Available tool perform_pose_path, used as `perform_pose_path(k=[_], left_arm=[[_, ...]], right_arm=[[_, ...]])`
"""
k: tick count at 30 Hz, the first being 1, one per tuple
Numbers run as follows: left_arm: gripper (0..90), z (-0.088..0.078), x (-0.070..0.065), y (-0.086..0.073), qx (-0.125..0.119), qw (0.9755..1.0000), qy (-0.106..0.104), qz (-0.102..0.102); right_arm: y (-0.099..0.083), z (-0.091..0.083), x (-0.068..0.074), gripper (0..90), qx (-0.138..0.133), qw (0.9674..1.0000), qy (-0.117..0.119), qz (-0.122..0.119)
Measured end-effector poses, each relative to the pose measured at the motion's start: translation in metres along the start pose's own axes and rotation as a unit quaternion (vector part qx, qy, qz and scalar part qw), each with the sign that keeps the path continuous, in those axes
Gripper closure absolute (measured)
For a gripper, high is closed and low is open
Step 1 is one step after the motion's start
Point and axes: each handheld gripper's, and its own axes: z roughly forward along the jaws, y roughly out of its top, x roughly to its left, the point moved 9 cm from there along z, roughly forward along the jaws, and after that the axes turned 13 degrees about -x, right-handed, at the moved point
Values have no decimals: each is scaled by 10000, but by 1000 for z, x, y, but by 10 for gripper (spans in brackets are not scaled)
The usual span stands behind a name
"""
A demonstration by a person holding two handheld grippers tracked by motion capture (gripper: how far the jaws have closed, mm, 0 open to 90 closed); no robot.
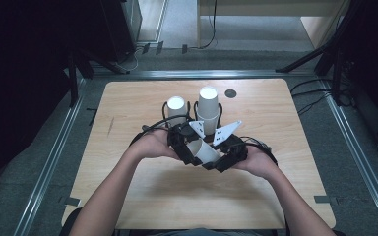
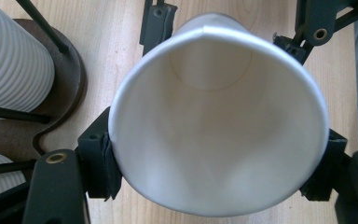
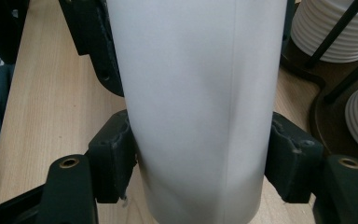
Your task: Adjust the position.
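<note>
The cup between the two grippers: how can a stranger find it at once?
Start at the wooden table, then the two hands near its middle. The cup lies on its side between the left gripper and right gripper. Unlike the ribbed cups upright in racks behind, it is smooth and held.

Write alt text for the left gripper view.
A white paper cup, its open mouth toward the camera and squeezed slightly out of round, is clamped at the rim between the left gripper's black jaws above a wooden table. Ribbed white cups stand in a wire rack at the left.
</note>
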Motion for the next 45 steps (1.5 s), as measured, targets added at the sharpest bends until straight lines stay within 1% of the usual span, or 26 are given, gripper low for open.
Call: perform_pose_path(k=[4, 6, 10, 12, 13, 14, 16, 17, 18, 20, 21, 22, 24, 28, 31, 32, 33, 35, 36, 37, 38, 39, 41, 42, 43, 45], left_arm=[[218, -1, -1, 0, -78, 10000, 33, 16], [208, -1, -1, 0, -143, 9999, 21, -32], [127, -1, -1, 1, -200, 9998, 66, -59], [112, -2, -1, 3, -336, 9993, 34, -147], [94, -2, 1, 3, -421, 9988, 65, -238], [76, -2, 1, 3, -421, 9988, 65, -238], [72, -3, 3, 3, -510, 9982, 106, -310], [72, -4, 4, 3, -576, 9977, 126, -319], [72, -5, 4, 3, -678, 9969, 122, -378], [72, -5, 5, 3, -702, 9967, 155, -378], [71, -7, 6, 4, -851, 9953, 175, -431], [72, -7, 6, 4, -851, 9953, 175, -431], [72, -9, 7, 5, -1001, 9935, 164, -507], [72, -11, 7, 5, -1171, 9913, 222, -561], [72, -13, 7, 5, -1352, 9882, 223, -687], [72, -14, 7, 5, -1415, 9871, 269, -691], [72, -14, 8, 5, -1442, 9867, 330, -669], [72, -16, 7, 6, -1620, 9835, 304, -746], [71, -17, 7, 6, -1655, 9827, 295, -781], [72, -17, 7, 6, -1655, 9827, 295, -781], [72, -16, 7, 7, -1694, 9818, 308, -808], [72, -16, 7, 8, -1771, 9801, 314, -841], [72, -15, 7, 9, -1865, 9778, 298, -909], [72, -14, 7, 11, -1990, 9750, 276, -952], [72, -14, 7, 11, -1990, 9750, 276, -952], [72, -13, 6, 14, -2120, 9719, 265, -991]], right_arm=[[2, -2, 1, 328, -3, 10000, -12, -47], [3, -2, 1, 327, -19, 10000, -6, -59], [5, -5, -1, 325, -91, 9999, -50, -57], [5, -7, -2, 325, -122, 9999, -65, -39], [6, -9, -3, 324, -166, 9998, -90, -16], [6, -9, -3, 324, -166, 9998, -90, -16], [6, -11, -4, 324, -199, 9997, -106, -11], [7, -12, -4, 324, -208, 9997, -115, -9], [6, -14, -4, 323, -215, 9997, -133, 20], [7, -15, -5, 323, -251, 9996, -149, 34], [7, -15, -6, 323, -268, 9995, -164, 34], [7, -15, -6, 323, -268, 9995, -164, 34], [8, -17, -6, 323, -313, 9994, -156, 34], [10, -19, -6, 323, -397, 9991, -147, 79], [11, -21, -6, 323, -438, 9988, -150, 141], [12, -22, -6, 322, -461, 9987, -150, 151], [12, -22, -7, 322, -491, 9986, -139, 139], [13, -24, -7, 322, -530, 9983, -147, 173], [13, -24, -7, 322, -530, 9983, -145, 184], [13, -24, -7, 322, -545, 9982, -152, 198], [13, -25, -7, 322, -566, 9980, -143, 224], [13, -25, -7, 322, -566, 9980, -143, 224], [14, -25, -6, 322, -606, 9978, -117, 259], [15, -25, -6, 322, -652, 9975, -98, 267], [16, -25, -6, 322, -664, 9974, -85, 270], [16, -25, -6, 322, -683, 9973, -89, 271]])
